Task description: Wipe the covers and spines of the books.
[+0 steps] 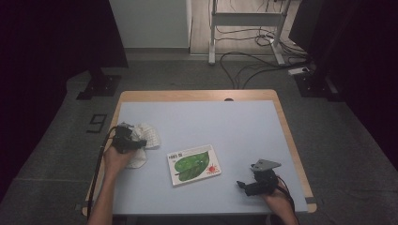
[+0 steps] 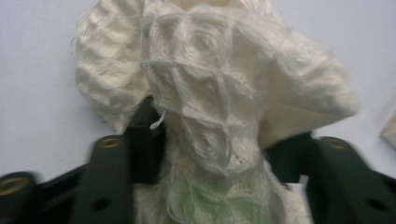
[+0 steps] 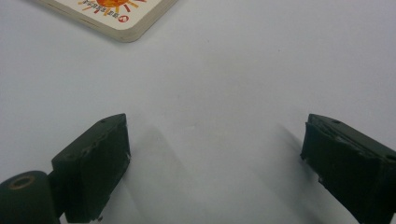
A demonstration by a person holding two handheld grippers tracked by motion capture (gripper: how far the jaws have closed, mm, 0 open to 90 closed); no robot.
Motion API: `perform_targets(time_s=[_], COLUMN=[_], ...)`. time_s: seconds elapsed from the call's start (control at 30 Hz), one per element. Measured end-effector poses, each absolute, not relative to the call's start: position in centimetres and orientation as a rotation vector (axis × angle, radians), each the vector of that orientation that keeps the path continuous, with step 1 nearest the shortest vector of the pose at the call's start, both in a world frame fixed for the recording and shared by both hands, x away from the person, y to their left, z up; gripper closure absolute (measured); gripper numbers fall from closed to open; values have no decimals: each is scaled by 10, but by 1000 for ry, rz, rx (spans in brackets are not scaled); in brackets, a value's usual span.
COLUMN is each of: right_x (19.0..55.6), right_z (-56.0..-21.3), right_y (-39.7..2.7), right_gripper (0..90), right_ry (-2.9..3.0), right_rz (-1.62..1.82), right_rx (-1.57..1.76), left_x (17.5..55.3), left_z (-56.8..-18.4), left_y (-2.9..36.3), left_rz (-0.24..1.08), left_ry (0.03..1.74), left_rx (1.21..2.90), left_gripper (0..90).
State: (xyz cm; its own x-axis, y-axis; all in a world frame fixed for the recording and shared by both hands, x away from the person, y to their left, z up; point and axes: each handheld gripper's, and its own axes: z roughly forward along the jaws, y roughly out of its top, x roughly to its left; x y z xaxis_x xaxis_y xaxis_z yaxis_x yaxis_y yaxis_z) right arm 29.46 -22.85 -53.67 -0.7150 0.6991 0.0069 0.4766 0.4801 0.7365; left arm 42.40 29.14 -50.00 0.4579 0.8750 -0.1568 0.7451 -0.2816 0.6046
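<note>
Presently: white knitted cloth (image 2: 219,93), light, limp, snag-prone, bunched between half-parted left tool (image 2: 212,154); best pinched at a thick fold; right tool (image 3: 215,140) open, empty.

picture book (image 1: 194,164), blue table (image 1: 234,126), floor cables (image 1: 244,65)

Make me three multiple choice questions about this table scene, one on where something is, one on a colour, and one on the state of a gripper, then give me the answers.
1. Where does the flat book with the green leaf cover lie on the pale blue table?
A. between the two grippers
B. at the far edge
C. under the cloth

2. What colour is the crumpled knitted cloth?
A. red
B. cream white
C. black

3. How do the jaws of the right gripper stand?
A. clamped on the book
C. shut on the cloth
B. wide apart with bare table between

Answers: 1 A, the high view shows the book midway between them. 2 B, the left gripper view shows pale yarn. 3 B, its own view shows nothing between them.
</note>
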Motion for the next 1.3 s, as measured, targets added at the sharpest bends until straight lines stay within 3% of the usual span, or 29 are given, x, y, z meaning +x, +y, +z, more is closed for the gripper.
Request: perform_targets(time_s=[0.2,0.5,0.93,1.3], right_x=[295,295,295,295], right_z=[-537,-537,-537,-537], right_y=[-229,-228,-228,-229], right_gripper=[73,73,73,73], right_ry=[2436,2435,2435,2436], right_rz=[1074,1074,1074,1075], right_rx=[997,998,998,998], left_x=[416,395,347,334], left_z=[-486,-462,-445,-483], left_y=[296,297,258,222], left_rz=[279,300,334,275], left_ry=[1319,1245,983,844], left_rx=[2057,2089,2162,2225], left_gripper=[181,22,0,0])
